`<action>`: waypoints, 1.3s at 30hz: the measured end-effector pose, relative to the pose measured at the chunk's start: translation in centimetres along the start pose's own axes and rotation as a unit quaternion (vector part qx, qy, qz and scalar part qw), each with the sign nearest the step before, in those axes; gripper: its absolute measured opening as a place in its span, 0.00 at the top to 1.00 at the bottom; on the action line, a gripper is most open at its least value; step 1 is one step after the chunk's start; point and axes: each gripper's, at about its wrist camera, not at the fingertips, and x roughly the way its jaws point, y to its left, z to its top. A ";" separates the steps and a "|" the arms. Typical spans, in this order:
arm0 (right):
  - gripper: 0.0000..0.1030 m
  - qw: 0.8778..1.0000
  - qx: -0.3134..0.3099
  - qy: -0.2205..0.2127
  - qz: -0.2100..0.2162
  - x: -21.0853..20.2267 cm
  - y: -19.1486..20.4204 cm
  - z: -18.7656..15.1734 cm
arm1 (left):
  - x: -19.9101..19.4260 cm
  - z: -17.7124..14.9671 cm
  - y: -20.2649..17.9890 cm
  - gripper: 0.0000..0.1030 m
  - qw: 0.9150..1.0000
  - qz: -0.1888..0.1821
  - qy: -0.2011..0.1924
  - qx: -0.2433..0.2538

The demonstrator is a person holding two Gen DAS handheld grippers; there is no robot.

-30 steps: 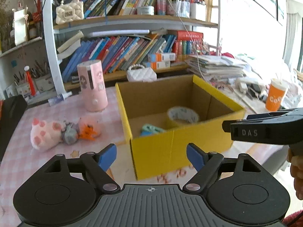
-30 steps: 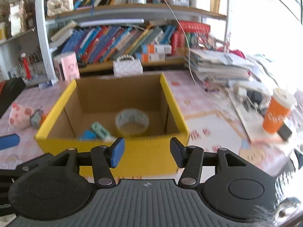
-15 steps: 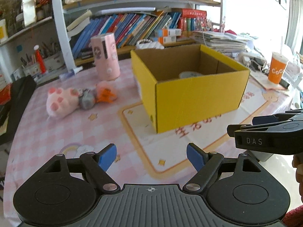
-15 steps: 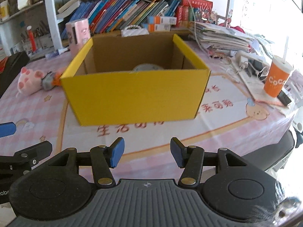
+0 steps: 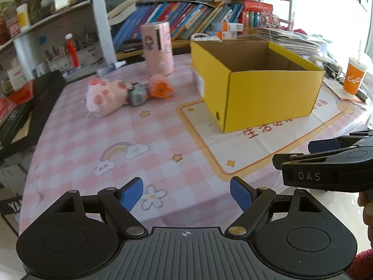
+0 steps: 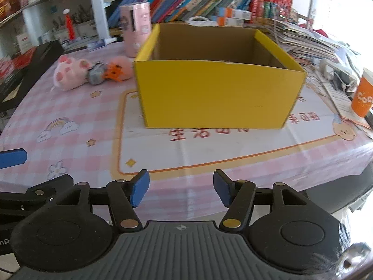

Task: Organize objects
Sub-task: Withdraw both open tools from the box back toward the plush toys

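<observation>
I held both grippers low at the near edge of the pink checked tablecloth (image 5: 77,140), each with its jaws spread and nothing between them: the left gripper (image 5: 186,194) faced the open cloth, the right gripper (image 6: 179,190) faced the near wall of the yellow cardboard box (image 6: 216,95). The box stood open-topped on the printed mat (image 6: 209,147), and from this low angle I could not see what lay inside it.

The things left to sort, as I judged it, lay in a cluster to the left of the box: a pink paw-shaped plush (image 5: 105,96), a small grey cube-like object (image 5: 137,93) touching it, and an orange-and-pink plush (image 5: 159,87) beside that, with a tall pink canister (image 5: 158,47) upright behind them. An orange paper cup (image 5: 354,77) stood well apart on the right.

To do the next step well, I reckoned the left gripper was the nearer tool. It should reach forward over the bare cloth, take one item at a time, pinch the soft plush across its narrow middle, and clear the box rim before releasing.
</observation>
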 end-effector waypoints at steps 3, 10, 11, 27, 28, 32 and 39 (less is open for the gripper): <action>0.41 1.000 -0.009 0.002 0.009 0.0 0.9 -0.1 | -0.5 -0.5 0.8 0.18 1.000 0.007 0.001 -0.007; 0.40 0.999 -0.032 0.005 0.031 0.0 3.4 -0.2 | -1.4 -1.5 2.6 0.18 0.999 0.025 0.003 -0.024; 0.39 0.999 -0.035 0.005 0.034 -0.1 3.8 -0.3 | -1.5 -1.6 2.9 0.18 0.999 0.027 0.003 -0.027; 0.34 0.995 -0.076 -0.001 0.068 -0.4 8.5 0.0 | -3.2 -3.0 6.7 0.18 0.997 0.059 -0.004 -0.059; 0.34 0.994 -0.080 -0.002 0.070 -0.4 8.8 0.0 | -3.3 -3.0 6.9 0.18 0.996 0.061 -0.005 -0.062; 0.34 0.993 -0.086 -0.009 0.076 -0.5 9.5 0.3 | -3.5 -3.1 7.5 0.18 0.995 0.068 -0.007 -0.071; 0.34 0.992 -0.096 -0.016 0.086 -0.2 10.3 1.0 | -3.1 -2.9 8.3 0.18 0.993 0.078 -0.008 -0.087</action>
